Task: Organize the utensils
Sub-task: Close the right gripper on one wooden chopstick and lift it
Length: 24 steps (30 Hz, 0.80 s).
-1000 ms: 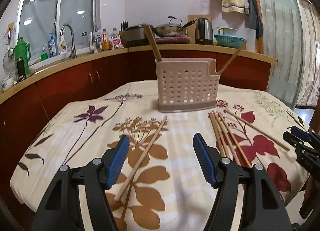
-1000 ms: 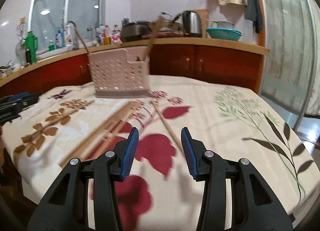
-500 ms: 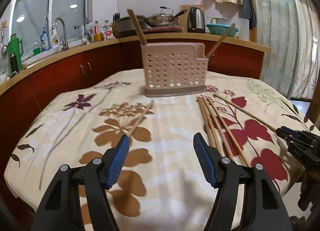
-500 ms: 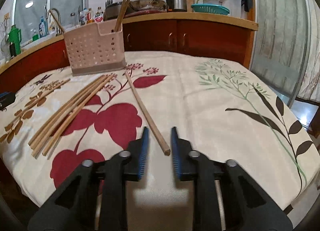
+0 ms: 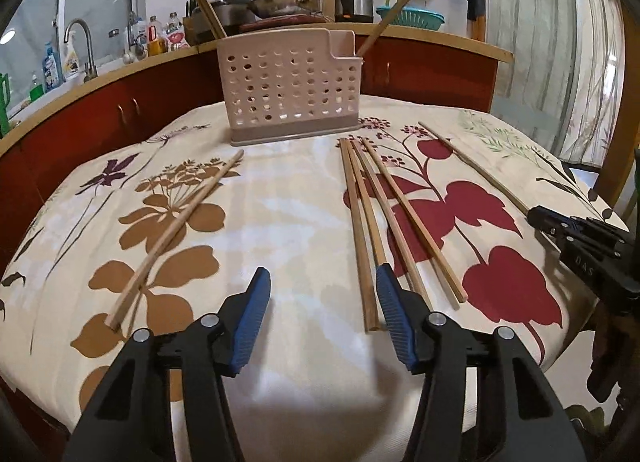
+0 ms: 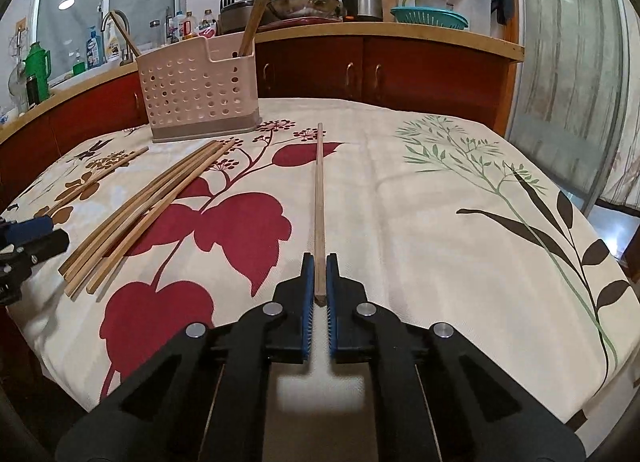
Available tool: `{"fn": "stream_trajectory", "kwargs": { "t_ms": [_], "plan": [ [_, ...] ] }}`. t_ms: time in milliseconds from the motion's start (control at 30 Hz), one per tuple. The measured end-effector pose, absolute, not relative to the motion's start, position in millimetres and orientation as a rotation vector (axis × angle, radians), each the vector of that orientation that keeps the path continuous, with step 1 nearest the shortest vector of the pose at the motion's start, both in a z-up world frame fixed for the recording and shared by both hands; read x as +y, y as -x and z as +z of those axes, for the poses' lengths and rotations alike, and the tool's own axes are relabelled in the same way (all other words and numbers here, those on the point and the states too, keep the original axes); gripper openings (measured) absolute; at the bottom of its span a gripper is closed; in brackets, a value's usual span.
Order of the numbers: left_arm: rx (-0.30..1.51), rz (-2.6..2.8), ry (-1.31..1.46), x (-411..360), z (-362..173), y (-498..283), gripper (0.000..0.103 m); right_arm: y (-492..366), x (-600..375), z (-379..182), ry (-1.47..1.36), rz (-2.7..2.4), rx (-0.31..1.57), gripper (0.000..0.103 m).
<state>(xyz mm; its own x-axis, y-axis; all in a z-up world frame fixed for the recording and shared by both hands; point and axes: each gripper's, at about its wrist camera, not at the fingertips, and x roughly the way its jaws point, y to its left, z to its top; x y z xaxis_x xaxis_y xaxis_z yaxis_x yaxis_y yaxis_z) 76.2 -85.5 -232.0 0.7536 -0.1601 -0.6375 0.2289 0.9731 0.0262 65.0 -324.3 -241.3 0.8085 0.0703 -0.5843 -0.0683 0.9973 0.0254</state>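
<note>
Pinching chopstick [image 6: 319,198] near end between right gripper [image 6: 319,282] fingers.

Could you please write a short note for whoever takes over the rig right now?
Right gripper: shut on the near end of a single chopstick, which lies on the tablecloth.
Left gripper: jaws closing, nothing between them; it hovers beside the near ends of the chopstick bundle.
One more loose chopstick lies on the left side.
Done: a few chopsticks already stand in the perforated utensil holder.
Left: put the held chopstick in the holder, then the bundle and the loose one.
</note>
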Motion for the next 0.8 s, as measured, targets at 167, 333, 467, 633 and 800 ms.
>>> {"fn": "stream_trajectory", "kwargs": {
  "t_ms": [167, 333, 467, 633, 800],
  "plan": [
    [0.71, -0.217, -0.118, -89, -241, -78, 0.052, -64, -324, -242, -0.004, 0.073, 0.626, 0.006],
    [0.72, -0.206, -0.12, -86, -245, -80, 0.046, -65, -324, -242, -0.003, 0.073, 0.625, 0.006],
    [0.703, -0.223, -0.141, -89, -246, -79, 0.036, -65, -323, -242, 0.002, 0.073, 0.622, 0.006],
    [0.691, -0.24, -0.168, -92, -246, -77, 0.008, -62, -320, -238, 0.01, 0.073, 0.61, 0.006],
    [0.672, -0.231, -0.158, -87, -240, -74, 0.007, -57, -318, -225, 0.008, 0.075, 0.575, 0.006]
  ]
}}
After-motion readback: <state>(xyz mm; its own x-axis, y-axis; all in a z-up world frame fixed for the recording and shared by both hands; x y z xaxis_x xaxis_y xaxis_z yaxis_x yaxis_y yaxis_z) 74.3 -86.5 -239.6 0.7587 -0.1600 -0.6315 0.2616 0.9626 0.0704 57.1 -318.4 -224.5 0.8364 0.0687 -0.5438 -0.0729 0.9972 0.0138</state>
